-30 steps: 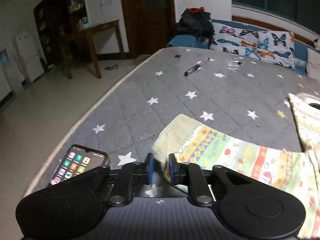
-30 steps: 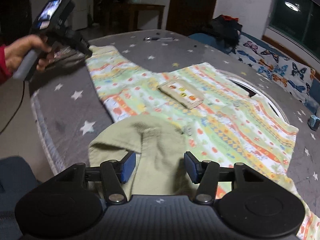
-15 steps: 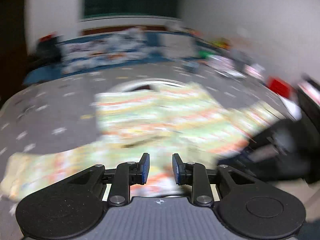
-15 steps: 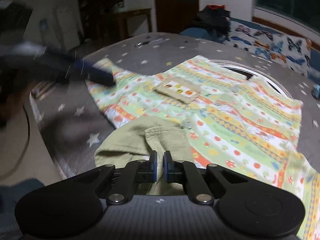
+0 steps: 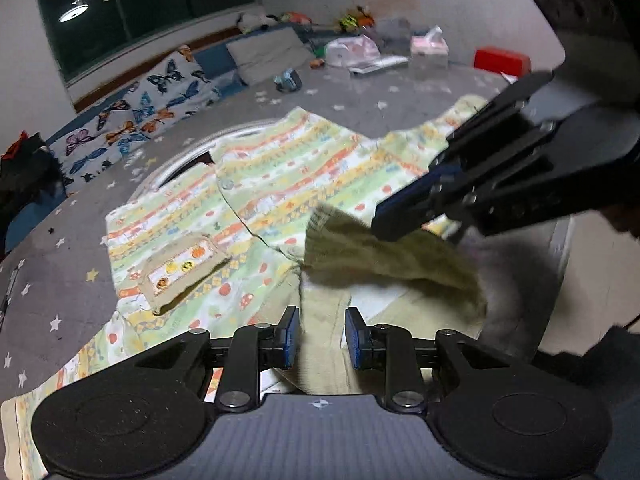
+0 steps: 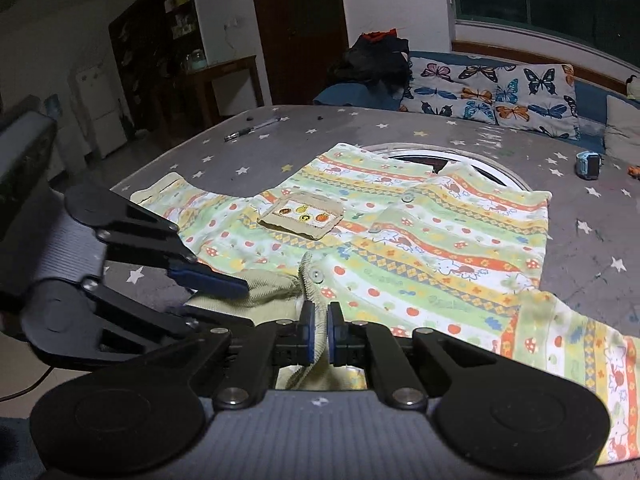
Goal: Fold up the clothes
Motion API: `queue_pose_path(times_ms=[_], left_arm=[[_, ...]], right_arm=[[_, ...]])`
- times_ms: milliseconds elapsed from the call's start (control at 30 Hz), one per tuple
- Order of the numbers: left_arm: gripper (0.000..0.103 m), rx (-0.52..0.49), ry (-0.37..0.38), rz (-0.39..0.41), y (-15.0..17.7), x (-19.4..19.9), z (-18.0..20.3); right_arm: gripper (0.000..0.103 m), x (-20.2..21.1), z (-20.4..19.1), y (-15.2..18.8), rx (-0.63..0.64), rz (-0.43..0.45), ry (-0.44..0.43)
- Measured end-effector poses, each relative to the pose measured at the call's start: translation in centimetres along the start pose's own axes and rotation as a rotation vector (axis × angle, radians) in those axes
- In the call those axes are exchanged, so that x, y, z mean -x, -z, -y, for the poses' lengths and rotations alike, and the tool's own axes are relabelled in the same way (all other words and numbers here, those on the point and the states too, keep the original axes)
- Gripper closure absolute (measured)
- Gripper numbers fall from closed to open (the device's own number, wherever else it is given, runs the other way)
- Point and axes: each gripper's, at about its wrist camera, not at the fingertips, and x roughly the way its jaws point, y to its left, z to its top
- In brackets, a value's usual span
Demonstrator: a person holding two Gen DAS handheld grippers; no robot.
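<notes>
my right tongs (image 6: 319, 334) are pinching the olive collar (image 6: 308, 276) of the patterned shirt (image 6: 440, 240), which lies flat on the bed (image 6: 240, 152). my left tongs (image 5: 319, 338) are spread, straddling the same collar, not yet gripping. advice: close left squarely on the ribbing, then lift both evenly to avoid skewing the fold.

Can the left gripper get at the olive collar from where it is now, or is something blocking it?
Probably yes. The left gripper is open with the olive collar already between its fingers; the right gripper, shut on the collar's edge alongside, leaves that part free.
</notes>
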Motion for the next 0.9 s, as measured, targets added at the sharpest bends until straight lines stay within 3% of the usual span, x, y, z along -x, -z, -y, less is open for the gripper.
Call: queue_pose_path(times_ms=[133, 267, 367, 467, 567, 667, 733, 833, 900], left_arm=[[0.076, -0.076, -0.011, -0.009, 0.2, -0.6, 0.6], [0.080, -0.067, 0.031, -0.028, -0.1, -1.3, 0.0], [0.094, 0.010, 0.091, -0.031, -0.4, -1.8, -1.0], [0.099, 0.116, 0.140, -0.014, -0.2, -1.7, -2.0], [0.099, 0.316, 0.284, 0.044, 0.4, -0.8, -3.9], [0.099, 0.425, 0.366, 0.118, 1.0, 0.0, -4.8], [0.099, 0.456, 0.394, 0.099, 1.3, -0.7, -5.0], [0.098, 0.424, 0.375, 0.047, 1.6, -2.0, -4.5], [0.098, 0.413, 0.378, 0.057, 1.6, -1.8, -4.4]], right_arm=[[0.098, 0.0, 0.3, 0.4, -0.021, 0.003, -0.001], [0.098, -0.2, 0.4, 0.6, -0.036, 0.002, 0.000], [0.098, -0.3, 0.3, 0.7, -0.036, 0.004, -0.003], [0.098, -0.2, 0.4, 0.8, -0.045, 0.010, 0.001], [0.098, -0.1, 0.7, 0.7, -0.058, 0.018, 0.005], [0.098, 0.1, 0.9, 0.7, -0.066, 0.027, 0.010], [0.098, 0.3, 1.1, 0.6, -0.077, 0.031, 0.007], [0.098, 0.5, 1.0, 0.5, -0.083, 0.035, -0.003], [0.098, 0.5, 0.8, 0.4, -0.076, 0.035, -0.009]])
